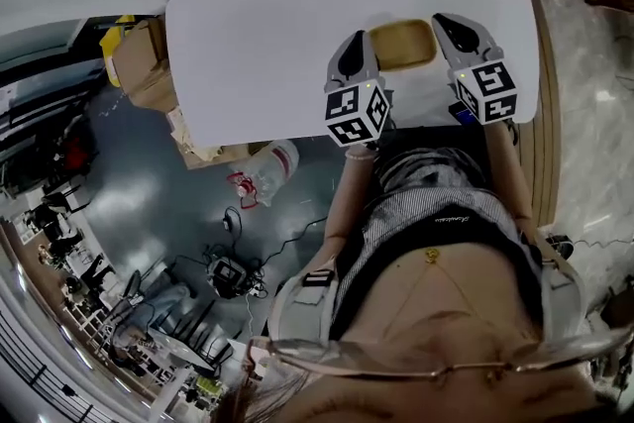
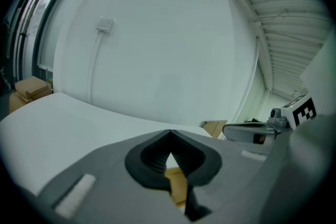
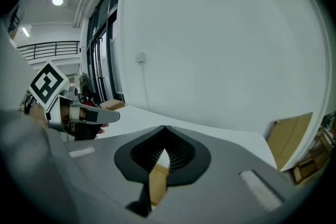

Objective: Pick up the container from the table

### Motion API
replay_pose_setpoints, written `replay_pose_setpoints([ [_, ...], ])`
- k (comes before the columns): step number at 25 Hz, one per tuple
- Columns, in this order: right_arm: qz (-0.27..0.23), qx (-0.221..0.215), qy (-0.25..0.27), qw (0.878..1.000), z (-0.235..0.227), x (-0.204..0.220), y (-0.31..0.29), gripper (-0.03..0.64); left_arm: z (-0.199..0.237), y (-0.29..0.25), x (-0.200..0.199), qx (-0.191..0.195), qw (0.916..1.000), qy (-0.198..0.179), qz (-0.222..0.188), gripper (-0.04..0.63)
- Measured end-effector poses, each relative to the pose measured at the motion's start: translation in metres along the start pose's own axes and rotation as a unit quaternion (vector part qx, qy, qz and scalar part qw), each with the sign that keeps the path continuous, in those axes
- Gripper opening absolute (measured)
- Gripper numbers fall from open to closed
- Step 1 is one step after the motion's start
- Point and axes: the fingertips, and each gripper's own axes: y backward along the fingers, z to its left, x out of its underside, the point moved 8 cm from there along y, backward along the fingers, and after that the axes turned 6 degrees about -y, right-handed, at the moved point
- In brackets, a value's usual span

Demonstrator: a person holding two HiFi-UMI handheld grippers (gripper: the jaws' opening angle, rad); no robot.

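white table: the tan container is at its near side, between both claws. left gripper: jaws narrow, pinched on the container's left end. right gripper: jaws narrow, pinched on its right end. tan shows in each jaw slit.
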Motion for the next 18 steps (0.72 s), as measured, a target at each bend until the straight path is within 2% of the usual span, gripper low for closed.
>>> replay_pose_setpoints([
  [12,0.010,0.016,-0.010,1.000,-0.005,0.006,-0.007,0.026,0.000,-0.014,0.000,0.023,0.9995,-0.016,0.012,0.000],
  [18,0.028,0.021,-0.016,0.999,-0.005,0.019,-0.013,0.026,0.006,-0.017,0.010,0.027,0.9987,-0.020,0.038,0.000],
])
